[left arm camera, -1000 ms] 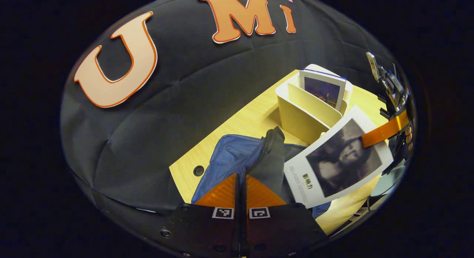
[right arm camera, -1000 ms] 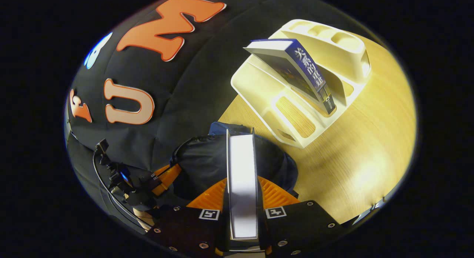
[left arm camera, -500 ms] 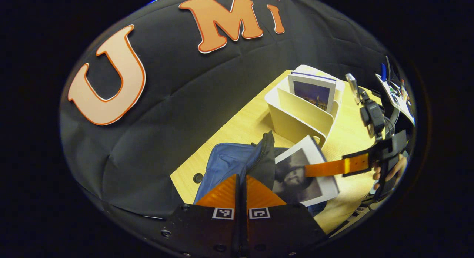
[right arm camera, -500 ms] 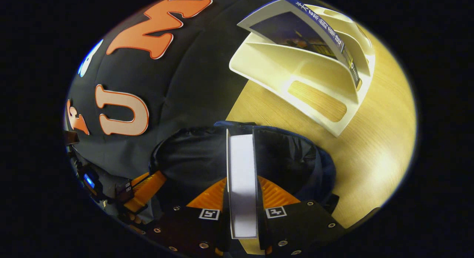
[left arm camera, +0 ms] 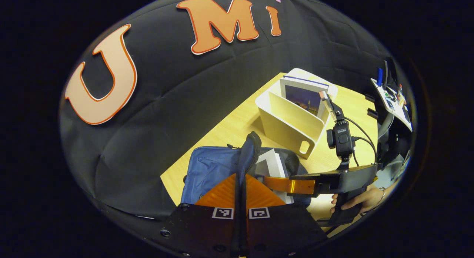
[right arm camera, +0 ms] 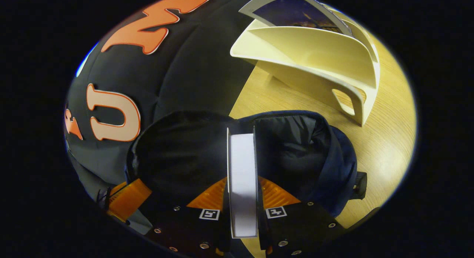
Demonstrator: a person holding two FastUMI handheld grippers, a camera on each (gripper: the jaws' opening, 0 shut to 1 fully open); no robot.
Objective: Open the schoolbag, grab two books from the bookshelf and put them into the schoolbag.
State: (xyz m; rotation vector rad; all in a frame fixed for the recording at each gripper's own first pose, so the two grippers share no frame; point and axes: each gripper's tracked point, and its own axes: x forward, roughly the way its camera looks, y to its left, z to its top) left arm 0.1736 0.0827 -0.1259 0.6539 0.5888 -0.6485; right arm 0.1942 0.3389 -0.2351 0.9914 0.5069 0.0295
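The right gripper [right arm camera: 242,184], clamped on the white-edged book [right arm camera: 242,176], has come down from high up, so the book now dips into the open blue schoolbag [left arm camera: 214,167] on the tabletop [left arm camera: 237,121]. The left gripper [left arm camera: 240,191] looks pinched on the bag's dark rim, though that's hard to see. One dark-covered book [left arm camera: 301,97] waits in the cream bookshelf [left arm camera: 289,121]

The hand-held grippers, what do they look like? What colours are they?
Each hand-held gripper has ribbed orange fingers on a black body with silver screws and two small black-and-white square markers. The right hand-held gripper, seen from the side, carries a small black camera on a post, with black cables. A thin bracelet circles the wrist.
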